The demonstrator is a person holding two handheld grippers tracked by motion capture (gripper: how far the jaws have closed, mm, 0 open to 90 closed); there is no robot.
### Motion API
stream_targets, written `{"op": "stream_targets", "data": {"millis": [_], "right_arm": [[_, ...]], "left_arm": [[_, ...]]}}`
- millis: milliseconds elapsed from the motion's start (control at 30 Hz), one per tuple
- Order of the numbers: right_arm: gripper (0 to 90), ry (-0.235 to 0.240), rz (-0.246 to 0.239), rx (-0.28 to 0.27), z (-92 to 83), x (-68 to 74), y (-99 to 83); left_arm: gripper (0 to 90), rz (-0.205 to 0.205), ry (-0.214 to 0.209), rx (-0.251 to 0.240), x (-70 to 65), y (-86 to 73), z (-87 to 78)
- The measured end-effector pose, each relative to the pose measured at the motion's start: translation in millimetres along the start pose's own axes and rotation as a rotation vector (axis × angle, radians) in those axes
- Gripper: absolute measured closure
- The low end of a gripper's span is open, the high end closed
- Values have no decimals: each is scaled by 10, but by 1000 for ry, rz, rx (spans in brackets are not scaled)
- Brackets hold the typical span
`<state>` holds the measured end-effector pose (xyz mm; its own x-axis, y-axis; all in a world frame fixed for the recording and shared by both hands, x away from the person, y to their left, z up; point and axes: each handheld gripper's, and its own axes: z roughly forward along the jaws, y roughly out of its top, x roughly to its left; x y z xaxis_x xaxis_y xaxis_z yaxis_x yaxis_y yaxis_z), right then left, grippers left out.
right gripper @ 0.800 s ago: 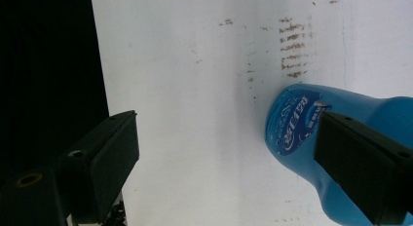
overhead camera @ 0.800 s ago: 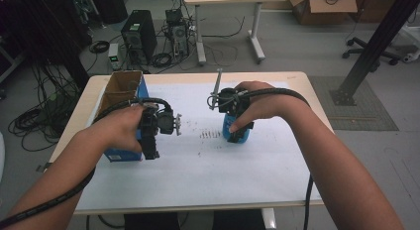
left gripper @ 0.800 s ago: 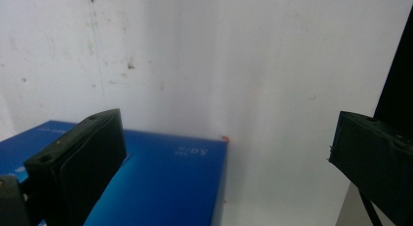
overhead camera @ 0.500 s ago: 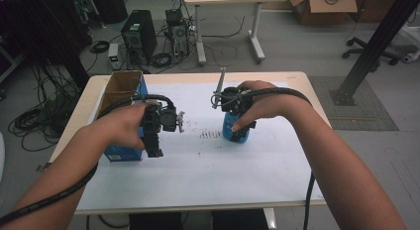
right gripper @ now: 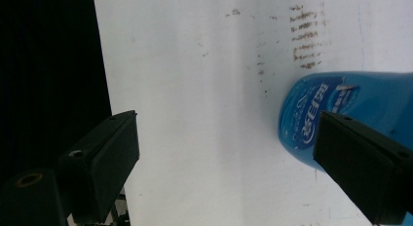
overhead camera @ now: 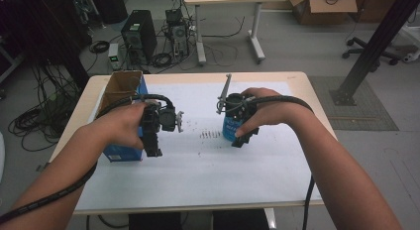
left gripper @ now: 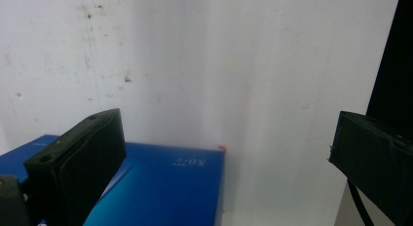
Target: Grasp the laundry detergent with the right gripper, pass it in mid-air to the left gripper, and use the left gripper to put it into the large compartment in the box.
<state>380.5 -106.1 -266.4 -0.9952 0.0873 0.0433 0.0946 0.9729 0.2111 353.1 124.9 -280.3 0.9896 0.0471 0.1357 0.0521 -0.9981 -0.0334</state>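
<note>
A blue box (overhead camera: 124,151) with an open brown top stands at the left of the white sheet (overhead camera: 208,180). My left gripper (overhead camera: 151,149) hangs at its right side, jaws pointing down. In the left gripper view that gripper (left gripper: 221,158) is open wide, with the blue box (left gripper: 165,187) low between the jaws, close to the left one. A blue bottle (overhead camera: 231,129) with white lettering stands mid-table under the right hand. My right gripper (right gripper: 224,162) is open; the blue bottle (right gripper: 336,106) sits partly behind its right jaw, not pinched.
Rows of dark marks (overhead camera: 210,135) dot the sheet between the two hands. The wooden table edge (overhead camera: 307,84) frames the sheet. On the floor beyond are a computer tower (overhead camera: 138,34), cables, another table and a cardboard box (overhead camera: 322,2).
The left gripper has shifted slightly beside the blue box. The right hand has stayed over the blue bottle.
</note>
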Motion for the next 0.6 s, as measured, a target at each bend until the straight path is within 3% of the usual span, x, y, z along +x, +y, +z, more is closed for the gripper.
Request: {"op": "stream_targets", "data": {"millis": [600], "right_arm": [[95,-8,100,-27,87,1,-426]], "left_arm": [[4,11,10,5,-36,1,-9]]}}
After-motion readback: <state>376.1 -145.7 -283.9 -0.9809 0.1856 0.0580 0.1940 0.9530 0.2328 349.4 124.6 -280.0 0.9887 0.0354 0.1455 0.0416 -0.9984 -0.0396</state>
